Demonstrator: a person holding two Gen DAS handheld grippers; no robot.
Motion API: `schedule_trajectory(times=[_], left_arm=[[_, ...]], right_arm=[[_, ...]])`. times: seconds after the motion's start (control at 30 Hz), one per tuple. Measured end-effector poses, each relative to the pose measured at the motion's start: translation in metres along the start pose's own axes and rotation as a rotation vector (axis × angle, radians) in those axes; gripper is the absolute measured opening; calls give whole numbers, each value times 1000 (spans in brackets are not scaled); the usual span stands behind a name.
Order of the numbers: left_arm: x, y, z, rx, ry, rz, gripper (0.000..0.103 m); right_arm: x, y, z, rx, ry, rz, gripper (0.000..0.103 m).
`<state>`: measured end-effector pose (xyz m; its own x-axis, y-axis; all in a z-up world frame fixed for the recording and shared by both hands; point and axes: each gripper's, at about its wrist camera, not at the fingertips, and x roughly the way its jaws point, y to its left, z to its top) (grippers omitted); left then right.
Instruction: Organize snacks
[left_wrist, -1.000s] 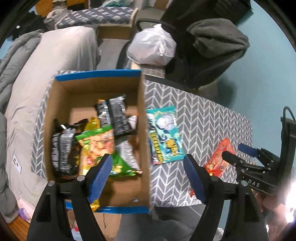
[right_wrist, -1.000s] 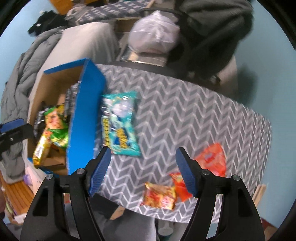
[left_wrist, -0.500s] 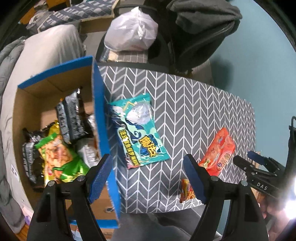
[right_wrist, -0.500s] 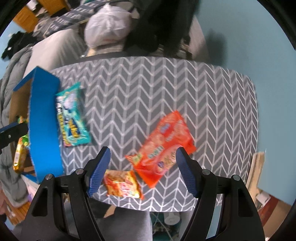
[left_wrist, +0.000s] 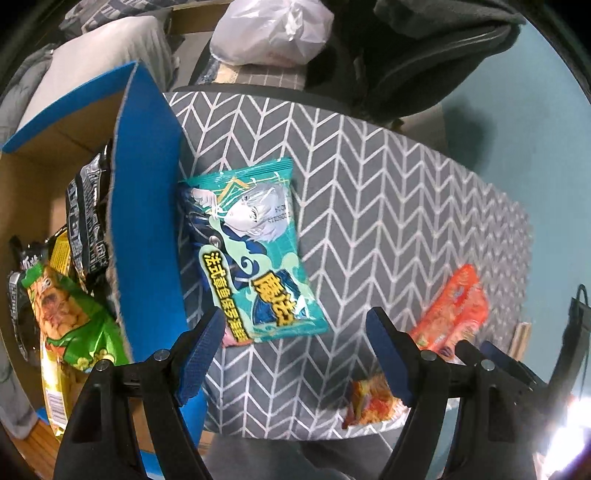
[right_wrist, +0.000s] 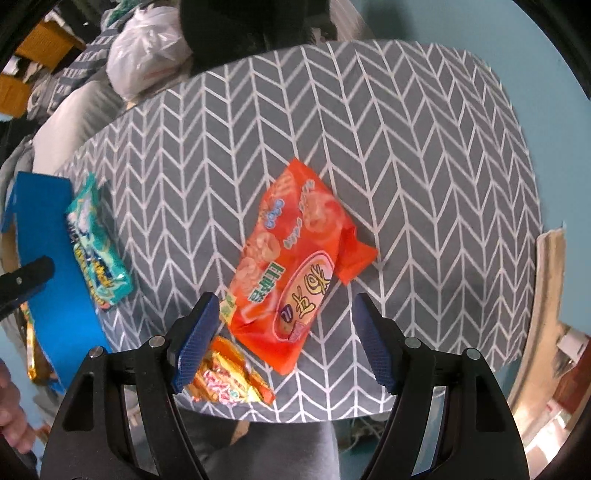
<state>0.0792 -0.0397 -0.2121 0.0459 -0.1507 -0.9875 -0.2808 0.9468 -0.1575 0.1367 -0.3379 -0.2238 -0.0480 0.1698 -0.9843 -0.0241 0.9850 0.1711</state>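
Note:
A teal snack bag (left_wrist: 255, 254) lies on the grey chevron table (left_wrist: 388, 206) against the blue-edged cardboard box (left_wrist: 147, 206), which holds several snack bags (left_wrist: 74, 317). My left gripper (left_wrist: 295, 347) is open and empty, just above the teal bag's near end. An orange-red snack bag (right_wrist: 295, 254) lies mid-table; my right gripper (right_wrist: 284, 332) is open and empty over its near end. A small orange-yellow packet (right_wrist: 229, 376) lies by the table's near edge. The teal bag (right_wrist: 98, 247) also shows in the right wrist view, the orange bag (left_wrist: 454, 314) in the left.
A white plastic bag (left_wrist: 273, 29) and a dark office chair (left_wrist: 436, 55) stand behind the table. A grey-covered bed (left_wrist: 96, 48) lies beyond the box. The table's near edge runs just under both grippers; my lap is below it.
Both grippers swung right and came lower. The left went from over the box to the teal bag. The right went from the teal bag to over the orange-red bag.

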Motion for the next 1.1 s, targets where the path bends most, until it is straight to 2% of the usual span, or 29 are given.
schedule_trajectory(times=[0.2, 0.53, 0.77, 1.1], left_arm=[[27, 1, 5, -17, 37, 58, 80], [54, 14, 15, -80, 76, 76, 80], [72, 23, 26, -77, 101, 96, 80], [81, 26, 18, 10, 107, 58, 76]], right_arm=[[27, -1, 5, 32, 25, -15, 73], [66, 9, 18, 86, 28, 2, 74], [83, 40, 31, -4, 16, -75, 75], [102, 87, 43, -128, 22, -156, 75]])
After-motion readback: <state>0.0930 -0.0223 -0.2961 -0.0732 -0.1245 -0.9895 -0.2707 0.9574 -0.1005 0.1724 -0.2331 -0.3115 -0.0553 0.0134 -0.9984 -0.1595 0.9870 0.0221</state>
